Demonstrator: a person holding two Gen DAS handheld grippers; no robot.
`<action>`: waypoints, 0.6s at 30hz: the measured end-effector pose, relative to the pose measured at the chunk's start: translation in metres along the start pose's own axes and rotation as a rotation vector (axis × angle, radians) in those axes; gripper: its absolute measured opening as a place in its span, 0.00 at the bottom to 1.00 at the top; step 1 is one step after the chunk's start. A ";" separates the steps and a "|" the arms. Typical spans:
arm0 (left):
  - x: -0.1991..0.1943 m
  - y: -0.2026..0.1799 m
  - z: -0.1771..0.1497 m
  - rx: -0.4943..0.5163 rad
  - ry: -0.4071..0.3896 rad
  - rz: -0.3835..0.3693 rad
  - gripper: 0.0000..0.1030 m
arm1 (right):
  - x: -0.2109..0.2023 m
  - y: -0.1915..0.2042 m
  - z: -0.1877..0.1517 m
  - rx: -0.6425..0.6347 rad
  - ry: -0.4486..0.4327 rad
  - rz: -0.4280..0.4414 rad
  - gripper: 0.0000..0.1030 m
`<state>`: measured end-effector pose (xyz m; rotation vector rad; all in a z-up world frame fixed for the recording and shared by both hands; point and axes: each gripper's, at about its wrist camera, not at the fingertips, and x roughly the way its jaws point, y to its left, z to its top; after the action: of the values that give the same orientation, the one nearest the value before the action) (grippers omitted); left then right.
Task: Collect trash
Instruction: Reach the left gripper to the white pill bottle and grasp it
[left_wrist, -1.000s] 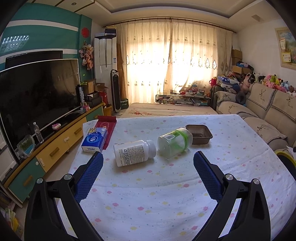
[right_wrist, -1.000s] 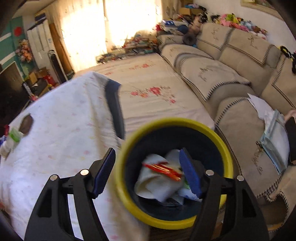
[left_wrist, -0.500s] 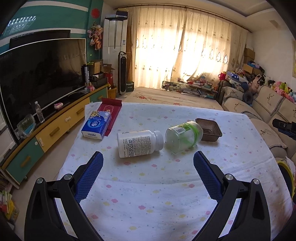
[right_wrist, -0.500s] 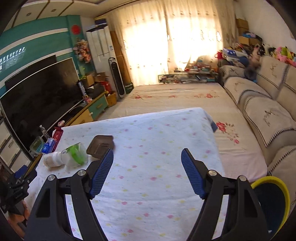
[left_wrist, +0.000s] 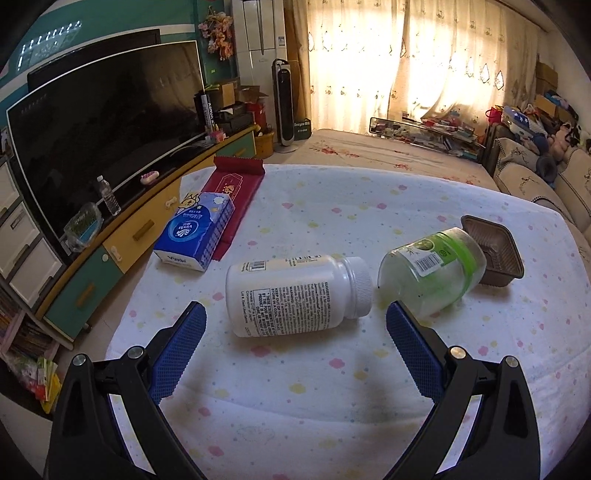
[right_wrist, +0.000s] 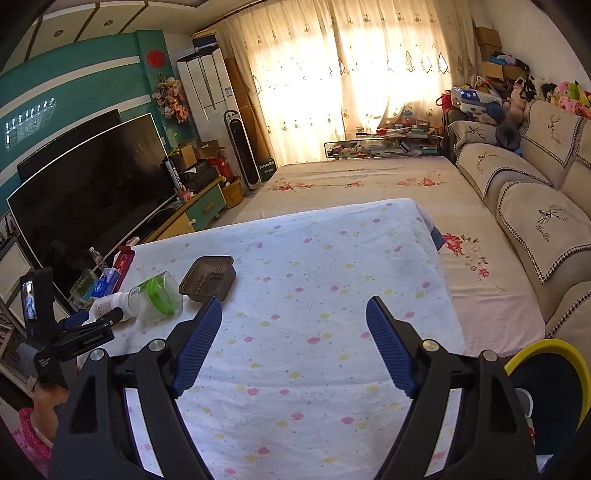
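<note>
A white pill bottle (left_wrist: 299, 295) lies on its side on the dotted tablecloth, just ahead of my left gripper (left_wrist: 295, 314), which is open and apart from it. Beside it lies a clear jar with a green band (left_wrist: 432, 271), and behind that a brown plastic tray (left_wrist: 495, 251). In the right wrist view my right gripper (right_wrist: 295, 306) hovers over bare cloth, jaws opening with nothing between them. The jar (right_wrist: 157, 295) and tray (right_wrist: 208, 277) lie to its left. The yellow-rimmed bin (right_wrist: 546, 387) with trash inside sits at the lower right.
A blue tissue pack (left_wrist: 195, 230) and a red packet (left_wrist: 236, 184) lie at the table's far left. A TV (left_wrist: 99, 140) on a low cabinet stands to the left, a sofa (right_wrist: 535, 206) to the right. The left gripper's handle and a hand (right_wrist: 55, 339) show at the left edge.
My left gripper moved closer to the white bottle and tilted down. My right gripper swung away from over the bin to face the table, and its jaws widened a little.
</note>
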<state>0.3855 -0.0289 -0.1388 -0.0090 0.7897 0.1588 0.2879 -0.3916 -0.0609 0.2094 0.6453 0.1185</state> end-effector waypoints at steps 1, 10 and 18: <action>0.004 -0.001 0.001 -0.003 0.007 0.001 0.94 | 0.000 0.001 -0.001 -0.002 0.004 0.003 0.74; 0.030 0.006 0.012 -0.080 0.058 0.005 0.94 | 0.003 0.004 -0.001 -0.003 0.021 0.018 0.74; 0.038 0.003 0.018 -0.059 0.055 -0.003 0.81 | 0.006 0.003 -0.001 0.001 0.030 0.020 0.74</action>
<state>0.4243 -0.0196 -0.1528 -0.0705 0.8397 0.1796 0.2916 -0.3871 -0.0648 0.2153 0.6733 0.1411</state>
